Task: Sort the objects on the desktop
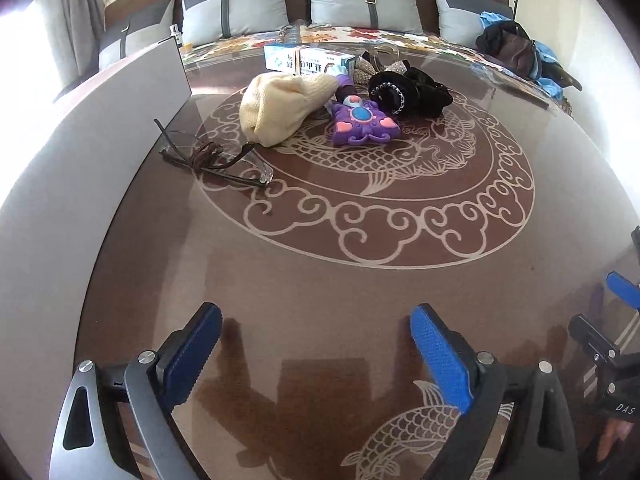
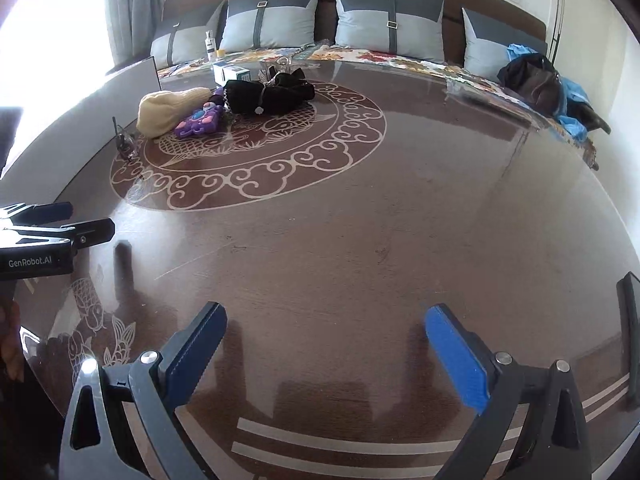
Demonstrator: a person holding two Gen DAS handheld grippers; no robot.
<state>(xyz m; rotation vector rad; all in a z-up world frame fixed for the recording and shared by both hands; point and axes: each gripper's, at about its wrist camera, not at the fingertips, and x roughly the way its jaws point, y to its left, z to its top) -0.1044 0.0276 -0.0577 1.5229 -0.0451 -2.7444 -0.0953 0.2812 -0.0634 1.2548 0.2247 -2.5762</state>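
Clutter sits bunched at the far side of the table (image 1: pixel 320 280): cream knit hat (image 1: pixel 280 110), purple toy (image 1: pixel 366 124), black cloth (image 1: pixel 412 90), medicine box (image 1: pixel 304 60), with glasses (image 1: pixel 212 156) lying apart nearer its left edge. I hold my left gripper (image 1: pixel 316 360) and right gripper (image 2: pixel 326 354) spread and empty, low above bare table well short of the pile, presumably ready to pick the first thing.

Each claw has dark grey metal arms with cut-out slots and silver round screws, ending in blue ribbed pads (image 1: pixel 440 360). The left claw (image 2: pixel 52 232) body is black, marked "GenRobot.AI" in white; the right claw (image 2: pixel 326 354) matches.
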